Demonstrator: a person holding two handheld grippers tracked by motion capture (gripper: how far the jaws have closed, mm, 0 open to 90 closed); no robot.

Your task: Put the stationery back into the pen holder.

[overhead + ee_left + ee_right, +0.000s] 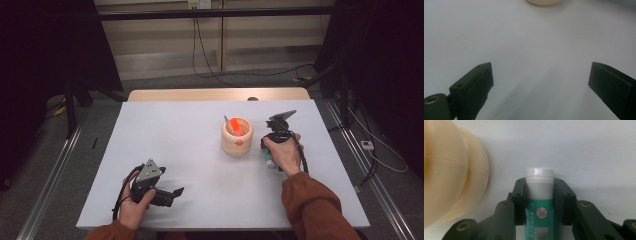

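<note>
The right gripper [539, 202] clamps a tube [540, 195] near its cap, just beside the cup [237, 136], likely to drop it in. The left gripper [540, 85] rests apart, jaws wide and empty.

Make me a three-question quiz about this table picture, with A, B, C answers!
1. Where is the cup?
A. Beside the right gripper
B. On the floor
C. Under the left gripper

2. What colour is the tube below its white cap?
A. Red
B. Green
C. Black

3. How is the left gripper?
A. Shut on a pen
B. Shut on the cup
C. Open, holding nothing

Answers:
1. A: in the high view the cup stands on the table just left of the right gripper.
2. B: the right gripper view shows a green body under the white cap, clamped between the fingers.
3. C: the left gripper view shows its fingers wide apart over bare table.
</note>
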